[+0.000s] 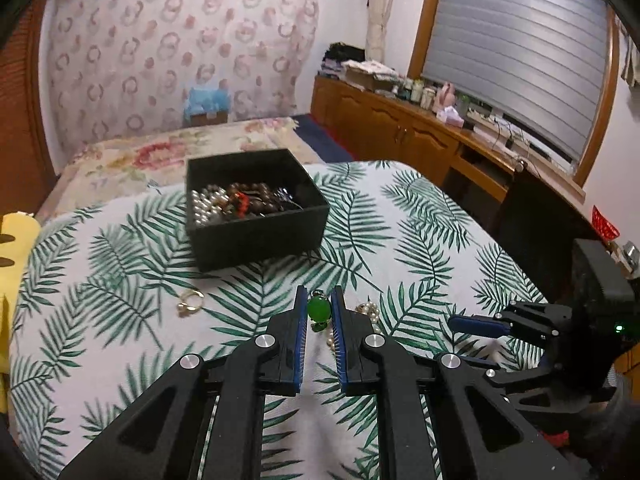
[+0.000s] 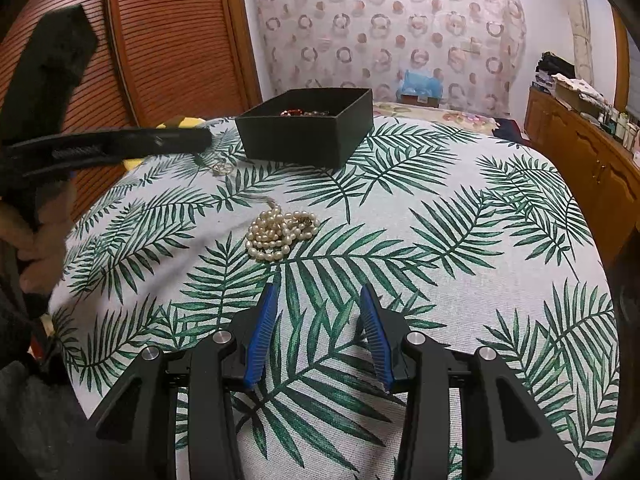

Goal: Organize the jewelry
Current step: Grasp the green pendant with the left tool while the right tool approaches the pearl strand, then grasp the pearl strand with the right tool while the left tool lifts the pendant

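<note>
1. Gripping a green gemstone piece (image 1: 319,309), the left gripper (image 1: 319,300) is pinching it between its blue pads near the fingertips (the jaws are nearly closed, and a small dark fitting shows at the stone's top and bottom).
2. Carrying it well probably means keeping the pinch steady, bringing the stone over the black box (image 1: 256,216) and opening only once it is inside the walls; the box is already holding white pearls, dark beads and red beads, so a low release should keep the piece from bouncing out.
3. Waiting to the side, the right gripper (image 2: 318,292) is standing with its jaws apart and nothing between them, above bare cloth; it could steady the box if that slides.
4. Lying on the cloth between the right gripper and the box, a pearl strand (image 2: 280,228) is heaped in a loose pile, and a gold ring-like piece (image 1: 191,302) is sitting nearer the box, both not yet put away.
5. Covering the round table, a white cloth printed with green palm leaves (image 2: 460,216) is making small pieces harder to spot.
6. Surrounding the table are a bed with a floral cover (image 1: 160,152), a curtain with a ring pattern (image 1: 180,40), a wooden sideboard (image 1: 392,128) crowded with bottles, and a window with a lowered shutter (image 1: 520,48).
</note>
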Tool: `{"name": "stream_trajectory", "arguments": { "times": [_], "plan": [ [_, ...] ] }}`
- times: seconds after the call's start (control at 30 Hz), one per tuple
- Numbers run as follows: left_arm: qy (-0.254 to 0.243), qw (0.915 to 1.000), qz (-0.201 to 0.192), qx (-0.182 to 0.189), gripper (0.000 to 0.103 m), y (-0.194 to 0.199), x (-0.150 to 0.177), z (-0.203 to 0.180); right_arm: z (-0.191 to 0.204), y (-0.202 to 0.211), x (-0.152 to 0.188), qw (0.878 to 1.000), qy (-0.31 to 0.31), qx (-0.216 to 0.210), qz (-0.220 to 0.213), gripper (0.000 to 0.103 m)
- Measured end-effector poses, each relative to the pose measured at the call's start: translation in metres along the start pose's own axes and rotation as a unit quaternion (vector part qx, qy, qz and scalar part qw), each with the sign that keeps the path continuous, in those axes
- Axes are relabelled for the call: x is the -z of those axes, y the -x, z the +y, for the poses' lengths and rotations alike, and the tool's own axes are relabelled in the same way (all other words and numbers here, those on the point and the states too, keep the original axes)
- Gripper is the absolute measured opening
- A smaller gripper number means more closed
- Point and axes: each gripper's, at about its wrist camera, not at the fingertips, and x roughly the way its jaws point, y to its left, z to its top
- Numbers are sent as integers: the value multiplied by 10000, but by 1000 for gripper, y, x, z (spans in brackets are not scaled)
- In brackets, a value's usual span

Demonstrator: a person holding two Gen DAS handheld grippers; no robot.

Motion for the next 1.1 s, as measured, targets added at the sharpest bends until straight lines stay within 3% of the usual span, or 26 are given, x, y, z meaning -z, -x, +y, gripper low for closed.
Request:
{"name": "stream_trajectory", "arguments": {
  "times": [0.2, 0.3, 0.5, 0.77, 1.0, 1.03, 1.1],
  "plan": [
    [75, 9996, -261, -101, 11, 24, 2, 14, 5, -6, -9, 9999, 61, -81, 94, 45],
    [119, 9994, -302, -139, 11, 29, 5, 21, 15, -12, -19, 9995, 245, -118, 131, 35],
    [274, 9990, -313, -182, 11, 33, 15, 33, 21, -26, -38, 9990, 374, -79, 251, 26],
    [339, 9988, -308, -164, 11, 33, 23, 39, 23, -51, -41, 9981, 245, -93, 555, 23],
    [336, 9989, -303, -139, 11, 33, 27, 38, 27, -55, -41, 9980, 276, -48, 568, 23],
    [332, 9989, -305, -137, 11, 33, 26, 38, 28, -55, -41, 9979, 321, -22, 568, 21],
    [320, 9989, -295, -152, 11, 33, 26, 38, 29, -54, -40, 9972, 467, 133, 570, 7]
  ]
}}
